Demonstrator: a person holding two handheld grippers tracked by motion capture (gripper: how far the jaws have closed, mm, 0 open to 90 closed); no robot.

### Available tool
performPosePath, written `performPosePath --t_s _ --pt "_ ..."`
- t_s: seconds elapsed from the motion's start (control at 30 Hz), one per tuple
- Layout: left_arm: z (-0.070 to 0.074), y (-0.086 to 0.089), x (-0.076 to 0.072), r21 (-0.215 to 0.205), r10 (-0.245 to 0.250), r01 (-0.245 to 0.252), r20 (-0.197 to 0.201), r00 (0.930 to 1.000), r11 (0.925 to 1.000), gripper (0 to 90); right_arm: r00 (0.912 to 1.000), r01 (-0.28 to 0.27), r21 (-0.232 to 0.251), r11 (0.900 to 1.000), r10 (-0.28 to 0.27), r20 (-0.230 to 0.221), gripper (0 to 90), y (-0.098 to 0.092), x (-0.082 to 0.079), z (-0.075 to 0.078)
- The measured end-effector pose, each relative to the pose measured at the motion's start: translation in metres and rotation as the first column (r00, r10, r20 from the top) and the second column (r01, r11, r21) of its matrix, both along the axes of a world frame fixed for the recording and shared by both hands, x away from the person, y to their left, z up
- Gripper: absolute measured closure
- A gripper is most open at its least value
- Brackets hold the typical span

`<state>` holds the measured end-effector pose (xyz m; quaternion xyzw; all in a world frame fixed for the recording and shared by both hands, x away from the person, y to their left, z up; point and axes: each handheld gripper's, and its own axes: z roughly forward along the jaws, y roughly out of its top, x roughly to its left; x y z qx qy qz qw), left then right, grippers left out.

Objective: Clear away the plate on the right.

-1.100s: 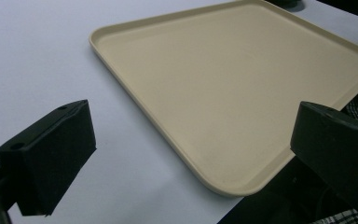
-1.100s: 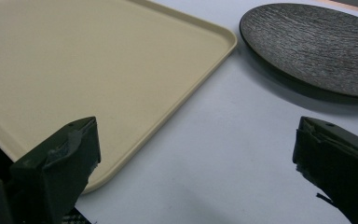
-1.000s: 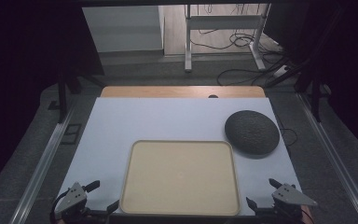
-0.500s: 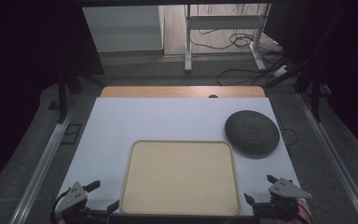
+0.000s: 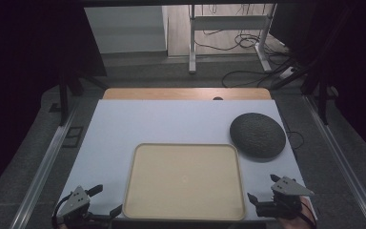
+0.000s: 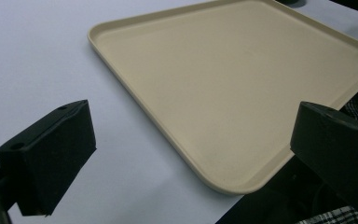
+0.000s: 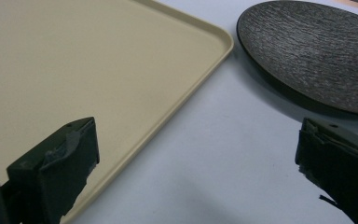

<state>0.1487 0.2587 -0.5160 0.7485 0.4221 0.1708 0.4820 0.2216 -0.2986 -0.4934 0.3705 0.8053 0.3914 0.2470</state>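
Setup: a shallow beige rectangular plastic tray (image 5: 185, 181) lies flat on the white table sheet (image 5: 171, 121), square to the near edge and centred between the two tools, which likely puts each side rim in easy reach of one hand. A dark grey round textured plate (image 5: 258, 134) sits just beyond the tray's far right corner, close to it; whether the two touch cannot be told from above, though the right gripper view shows a strip of white sheet between them. Left gripper (image 5: 104, 199) rests low at the tray's near left corner, jaws spread wide with nothing between them; in its own view the tray's near corner (image 6: 233, 186) falls between the two black jaws, slightly ahead of them. Right gripper (image 5: 262, 187) sits at the near right corner, jaws likewise wide and empty. In the right gripper view, the tray's right rim (image 7: 177, 112) runs up between the jaws, and the plate (image 7: 317, 51) lies farther ahead toward the right-hand jaw. Judgement: both tools look staged at the tray's near corners; no contact yet with tray or plate.
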Motion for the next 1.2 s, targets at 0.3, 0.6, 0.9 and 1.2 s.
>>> performPosePath --t_s 0.3,0.6,0.9,1.2 --pt "0.000 0.000 0.000 0.000 0.001 -0.001 -0.002 1.0000 1.0000 0.0 0.9999 0.000 0.002 1.000 0.000 -0.013 0.0 0.003 0.011 0.000" --pt "0.000 0.000 0.000 0.000 0.004 -0.004 -0.001 1.0000 1.0000 0.0 0.9997 0.008 -0.014 1.000 -0.008 -0.024 0.0 0.003 0.019 0.001" --pt "0.000 0.000 0.000 0.000 0.006 -0.006 -0.002 1.0000 1.0000 0.0 0.9992 0.032 -0.030 0.999 -0.033 -0.023 0.0 0.004 0.030 0.003" --pt "0.000 0.000 0.000 0.002 0.005 -0.005 -0.004 1.0000 1.0000 0.0 0.9952 0.092 -0.036 0.995 -0.093 -0.030 0.0 0.002 0.039 0.005"
